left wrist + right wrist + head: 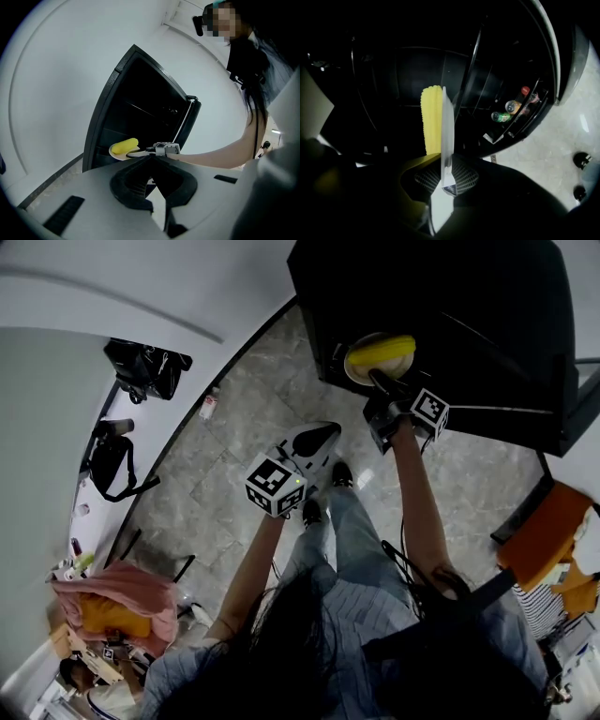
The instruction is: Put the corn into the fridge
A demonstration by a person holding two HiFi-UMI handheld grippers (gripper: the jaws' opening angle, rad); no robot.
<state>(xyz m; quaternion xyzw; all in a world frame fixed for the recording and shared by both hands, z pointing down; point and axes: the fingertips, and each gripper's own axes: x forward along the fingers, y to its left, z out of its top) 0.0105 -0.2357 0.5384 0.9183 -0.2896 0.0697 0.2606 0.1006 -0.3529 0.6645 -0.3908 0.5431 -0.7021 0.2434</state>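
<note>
A yellow corn cob point(380, 352) lies on a pale plate point(354, 369) at the mouth of the open black fridge point(450, 324). My right gripper point(380, 381) is shut on the plate's near rim. In the right gripper view the plate point(447, 126) shows edge-on between the pads, with the corn point(431, 117) to its left against the dark fridge interior. My left gripper point(319, 437) hangs lower and left of the fridge, holding nothing. From the left gripper view its jaws point(151, 161) meet at the tips, and the corn point(124, 146) and plate point(117, 153) sit beyond them.
The fridge door point(562, 70) stands swung open to the right, with bottles point(513, 108) in its rack. Grey stone floor point(234, 418) runs below. Black bags point(145, 367) lie by the left wall; a pink cloth point(122, 592) and orange items point(553, 531) sit near the edges.
</note>
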